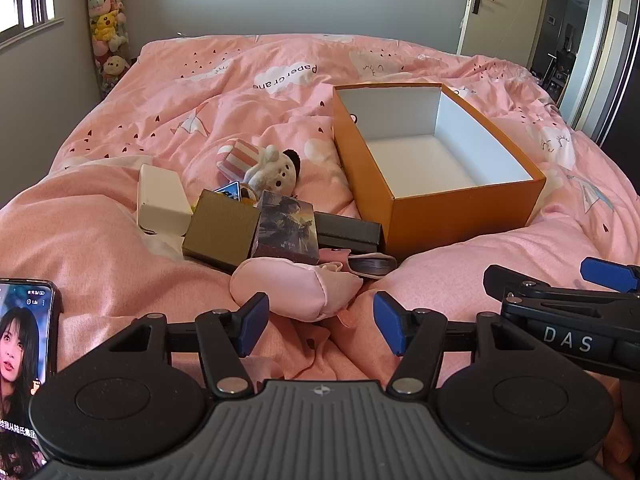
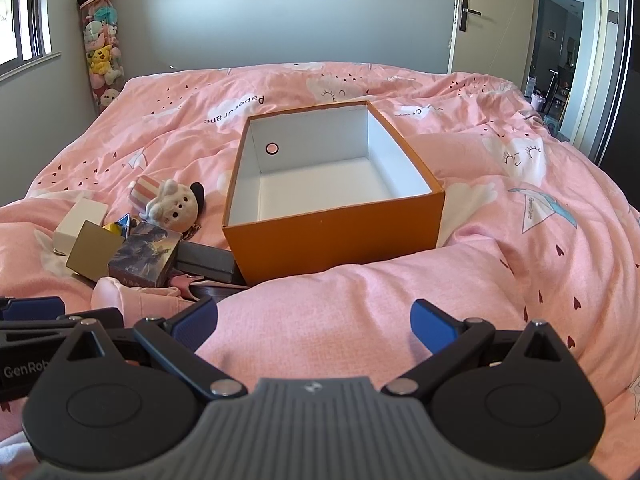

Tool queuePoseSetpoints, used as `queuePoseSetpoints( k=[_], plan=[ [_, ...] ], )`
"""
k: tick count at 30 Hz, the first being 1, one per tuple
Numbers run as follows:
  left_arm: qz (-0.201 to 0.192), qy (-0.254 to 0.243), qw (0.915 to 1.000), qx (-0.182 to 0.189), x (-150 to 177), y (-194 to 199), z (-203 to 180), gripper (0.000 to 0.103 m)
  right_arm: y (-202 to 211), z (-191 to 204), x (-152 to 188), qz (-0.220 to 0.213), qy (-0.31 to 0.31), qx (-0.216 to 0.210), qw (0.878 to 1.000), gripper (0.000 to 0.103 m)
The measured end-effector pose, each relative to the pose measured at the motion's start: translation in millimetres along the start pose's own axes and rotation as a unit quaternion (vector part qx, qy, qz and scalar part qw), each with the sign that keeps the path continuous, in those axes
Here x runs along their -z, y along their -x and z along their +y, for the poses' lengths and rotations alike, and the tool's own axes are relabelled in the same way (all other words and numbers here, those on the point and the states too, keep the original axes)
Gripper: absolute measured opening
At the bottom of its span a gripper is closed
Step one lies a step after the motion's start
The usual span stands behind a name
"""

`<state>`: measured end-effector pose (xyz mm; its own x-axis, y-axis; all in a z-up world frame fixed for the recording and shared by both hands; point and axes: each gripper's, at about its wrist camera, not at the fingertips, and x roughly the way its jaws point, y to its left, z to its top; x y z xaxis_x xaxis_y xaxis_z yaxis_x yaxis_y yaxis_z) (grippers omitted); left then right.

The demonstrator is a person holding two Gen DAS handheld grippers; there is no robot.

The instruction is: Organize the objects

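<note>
An open orange box (image 1: 460, 216) (image 2: 336, 240) with a white empty inside sits on the pink bed. Left of it lies a pile: a white box (image 1: 162, 196) (image 2: 78, 218), a tan box (image 1: 222, 226) (image 2: 94, 250), a picture box (image 1: 286, 226) (image 2: 146, 254), a dark flat box (image 1: 348, 232) (image 2: 208, 260), a plush toy (image 1: 276, 170) (image 2: 176, 202) and a pink pouch (image 1: 296, 286) (image 2: 132, 298). My left gripper (image 1: 320, 322) is open and empty, just short of the pouch. My right gripper (image 2: 314, 326) is open and empty over the duvet, in front of the orange box.
A phone (image 1: 22, 356) with a lit screen lies at the left near edge of the bed. A tall tube of plush toys (image 2: 100, 52) stands in the far left corner. A door (image 2: 464, 20) is at the far right.
</note>
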<state>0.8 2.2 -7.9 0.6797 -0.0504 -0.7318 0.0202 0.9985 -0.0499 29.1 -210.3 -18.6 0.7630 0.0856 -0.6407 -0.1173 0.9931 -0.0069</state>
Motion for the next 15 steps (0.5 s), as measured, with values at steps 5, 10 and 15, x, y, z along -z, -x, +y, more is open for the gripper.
queuePoseSetpoints(
  k=[5,10,15],
  plan=[
    [0.001,0.0,1.0,0.0,0.5,-1.1,0.1,0.07,-0.1,-0.3,0.1,0.0,0.0,0.0,1.0,0.102],
    [0.003,0.0,1.0,-0.001,0.8,-1.9,-0.2,0.07,-0.5,-0.7,0.4,0.001,0.0,0.0,1.0,0.102],
    [0.006,0.0,1.0,-0.002,1.7,-2.5,-0.3,0.07,-1.7,-0.6,1.4,0.003,-0.001,0.0,1.0,0.102]
  ],
)
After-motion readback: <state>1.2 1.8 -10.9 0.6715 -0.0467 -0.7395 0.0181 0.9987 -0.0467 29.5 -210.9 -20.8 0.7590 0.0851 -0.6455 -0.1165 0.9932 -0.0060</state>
